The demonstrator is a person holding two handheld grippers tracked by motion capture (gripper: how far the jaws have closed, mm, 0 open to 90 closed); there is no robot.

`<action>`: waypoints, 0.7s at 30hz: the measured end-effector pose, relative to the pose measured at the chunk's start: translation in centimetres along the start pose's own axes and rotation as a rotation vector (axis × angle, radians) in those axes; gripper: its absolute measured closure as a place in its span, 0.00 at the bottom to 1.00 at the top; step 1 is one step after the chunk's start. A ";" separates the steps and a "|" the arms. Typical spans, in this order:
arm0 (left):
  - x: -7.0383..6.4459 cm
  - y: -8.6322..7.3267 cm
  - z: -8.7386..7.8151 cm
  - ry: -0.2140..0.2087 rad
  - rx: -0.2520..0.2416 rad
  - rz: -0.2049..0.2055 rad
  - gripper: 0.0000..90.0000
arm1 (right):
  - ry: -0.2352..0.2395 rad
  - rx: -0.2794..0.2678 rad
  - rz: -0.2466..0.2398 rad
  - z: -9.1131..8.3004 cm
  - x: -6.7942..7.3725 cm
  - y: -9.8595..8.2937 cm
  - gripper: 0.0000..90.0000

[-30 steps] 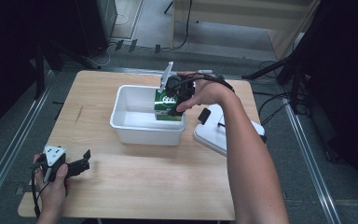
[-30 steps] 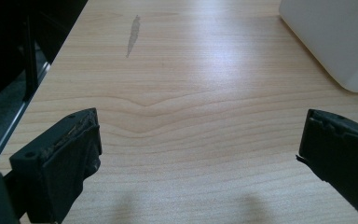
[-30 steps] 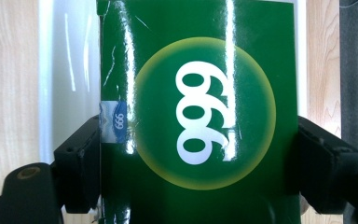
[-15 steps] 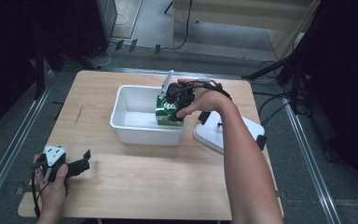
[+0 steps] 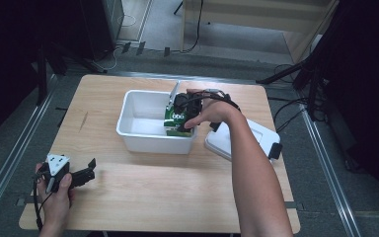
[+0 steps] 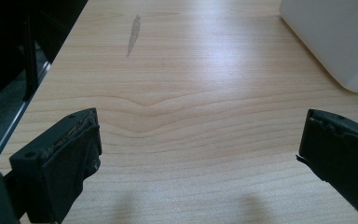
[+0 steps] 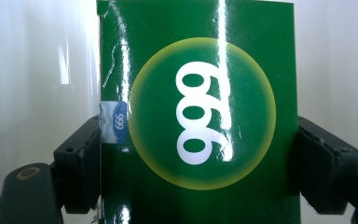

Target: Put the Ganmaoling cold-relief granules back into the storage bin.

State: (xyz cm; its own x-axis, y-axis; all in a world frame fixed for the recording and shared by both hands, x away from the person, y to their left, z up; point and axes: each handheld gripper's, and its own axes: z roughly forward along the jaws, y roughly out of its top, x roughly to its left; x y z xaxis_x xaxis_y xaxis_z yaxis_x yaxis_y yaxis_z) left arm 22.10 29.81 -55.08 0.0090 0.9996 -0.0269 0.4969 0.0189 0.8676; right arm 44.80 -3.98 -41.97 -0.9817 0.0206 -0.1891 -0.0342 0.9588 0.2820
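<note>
High view: the right gripper (image 5: 181,114) clamps the green carton (image 5: 175,121), jaws pressed on both its sides, inside the white tub (image 5: 128,129) at the tub's right end. Left gripper (image 5: 81,174) rests well away from the tub near the table's (image 5: 143,197) front-left corner, jaws spread, nothing between them.

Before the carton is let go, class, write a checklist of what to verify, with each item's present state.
1. Right hand-held gripper shut on green carton: ok.
2. Carton inside white tub, by its right wall: ok.
3. Carton resting on tub floor: cannot tell.
4. Carton upright: ok.
5. Left hand-held gripper open, over bare table, apart from tub: ok.
6. White lid off, right of tub: ok.
</note>
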 end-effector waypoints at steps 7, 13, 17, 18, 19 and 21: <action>0.0 0.0 0.0 0.002 -0.001 0.001 0.00 | 0.003 0.015 0.021 0.7 0.1 0.0 0.18; 0.0 0.0 0.0 0.002 -0.002 -0.003 0.00 | 0.002 0.025 0.028 1.1 0.1 0.0 0.18; 0.0 0.0 0.0 0.001 -0.001 -0.005 0.00 | 0.001 0.034 0.026 1.3 0.1 0.1 0.18; 0.0 0.0 0.0 0.001 0.000 -0.005 0.00 | 0.001 0.033 0.024 1.4 0.1 0.1 0.18; 0.0 0.0 0.0 0.003 0.001 -0.004 0.00 | 0.007 0.033 0.021 1.5 0.1 0.1 0.17; 0.0 0.0 0.0 0.005 -0.001 -0.004 0.00 | -0.002 0.040 0.021 1.5 0.1 0.1 0.17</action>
State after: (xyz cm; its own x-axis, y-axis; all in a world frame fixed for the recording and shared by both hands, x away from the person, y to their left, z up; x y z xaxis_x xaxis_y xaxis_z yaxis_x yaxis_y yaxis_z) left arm 22.13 29.81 -55.10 0.0027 0.9996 -0.0283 0.4961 0.0233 0.8680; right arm 44.94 -3.46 -43.41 -0.9818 0.0412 -0.1853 -0.0063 0.9686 0.2484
